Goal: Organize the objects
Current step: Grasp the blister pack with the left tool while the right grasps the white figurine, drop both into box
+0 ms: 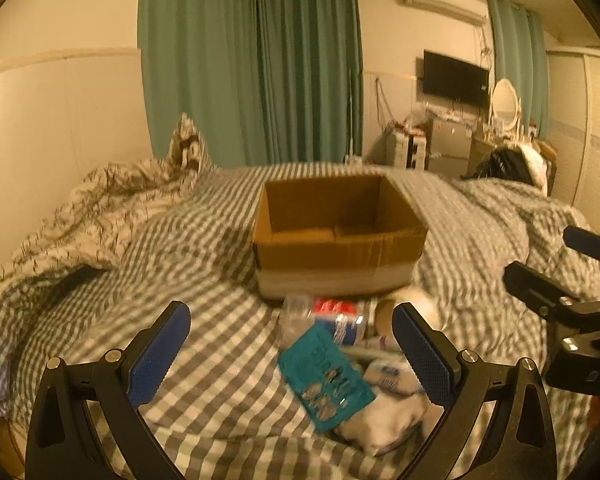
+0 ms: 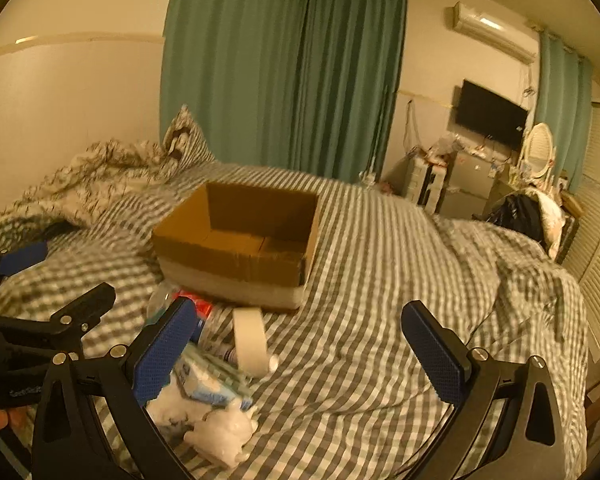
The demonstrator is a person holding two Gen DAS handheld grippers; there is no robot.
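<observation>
Clutter is heaped on a soft grey-checked bedspread (image 2: 380,264) before an open brown cardboard box (image 2: 236,248): a teal packet (image 1: 326,380), clear plastic bottle (image 1: 320,320), tape roll (image 2: 250,340), white plush (image 2: 220,436). Green curtains (image 2: 284,68) are seen behind. Left gripper (image 1: 292,356) and right gripper (image 2: 300,356) are held wide apart, empty.

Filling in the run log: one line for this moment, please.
left gripper: open, empty | right gripper: open, empty | cardboard box: empty, on bed | items: teal packet, bottle, tape roll unpacked
</observation>
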